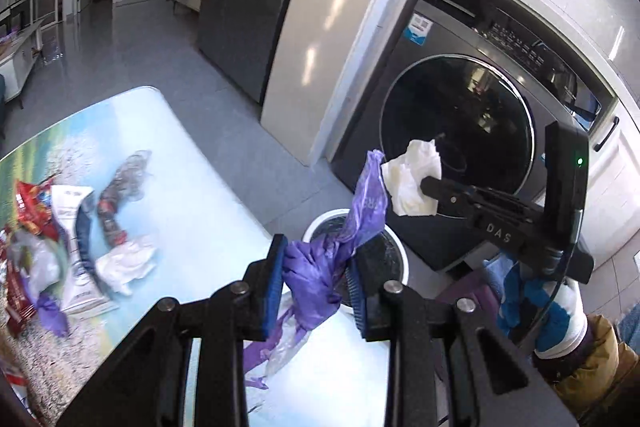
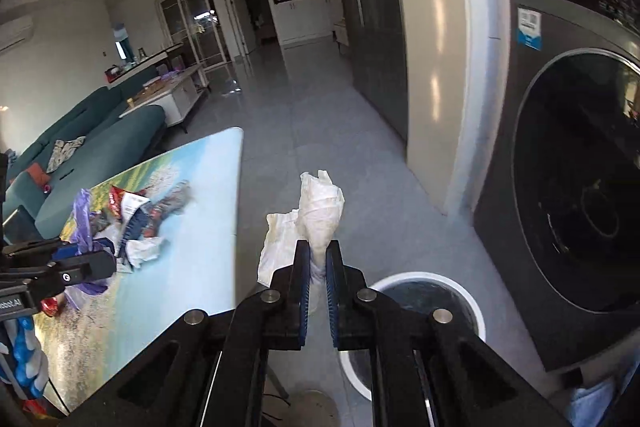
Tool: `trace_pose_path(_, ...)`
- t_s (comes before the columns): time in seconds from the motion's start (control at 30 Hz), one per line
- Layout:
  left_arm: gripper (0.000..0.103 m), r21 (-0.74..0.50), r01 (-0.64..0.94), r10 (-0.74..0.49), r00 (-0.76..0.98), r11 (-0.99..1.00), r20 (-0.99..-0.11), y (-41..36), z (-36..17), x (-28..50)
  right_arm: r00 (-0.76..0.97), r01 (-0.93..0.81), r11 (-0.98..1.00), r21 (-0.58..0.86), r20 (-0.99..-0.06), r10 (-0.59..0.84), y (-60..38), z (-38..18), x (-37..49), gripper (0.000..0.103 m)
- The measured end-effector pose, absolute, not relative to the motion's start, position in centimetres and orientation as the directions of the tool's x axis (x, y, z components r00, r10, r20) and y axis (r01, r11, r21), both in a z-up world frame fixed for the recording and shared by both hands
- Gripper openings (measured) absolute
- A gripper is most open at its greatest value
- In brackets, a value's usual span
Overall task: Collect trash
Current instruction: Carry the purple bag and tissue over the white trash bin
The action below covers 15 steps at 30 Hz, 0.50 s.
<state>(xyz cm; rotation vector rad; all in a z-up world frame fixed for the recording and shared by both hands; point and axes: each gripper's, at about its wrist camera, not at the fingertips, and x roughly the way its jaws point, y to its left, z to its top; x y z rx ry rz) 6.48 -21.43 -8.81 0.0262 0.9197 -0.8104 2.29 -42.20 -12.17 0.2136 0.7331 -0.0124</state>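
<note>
Trash is split three ways as I see it: a purple plastic bag [image 1: 320, 267] pinched in my left gripper [image 1: 318, 279], a crumpled white tissue [image 2: 316, 215] pinched in my right gripper [image 2: 318, 291], and a loose heap of wrappers [image 1: 60, 227] lying on the table [image 1: 192, 195] at about 9 o'clock in the left wrist view. The left jaws stand partly closed, blue pads pressing the twisted bag from both sides, its tail hanging below and one end poking up toward 12 o'clock. The right jaws are nearly together, the tissue squeezed between them and fanning out above. A white-rimmed bin [image 2: 472, 303] sits on the floor just beside the table edge, at 4 o'clock from the tissue in the right wrist view, in front of the washing machine [image 2: 560, 187]
</note>
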Motion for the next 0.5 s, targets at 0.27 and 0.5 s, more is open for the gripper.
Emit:
trace_pose_path(0.27,0.028,-0.428,0.632,-0.641,0.144,0.646,-0.754,-33.0,-13.1,10.3,0.637,0.253,0.950,0.184,-0.770,-0.020,-48.5,-18.5,2.0,0.009)
trace_pose_path(0.5,0.048,-0.551,0.552,-0.666,0.012,0.626,-0.745,-38.2,-17.8,12.8,0.590,0.330,0.924,0.192,-0.806,-0.044,-51.0,-22.0,2.4,0.015)
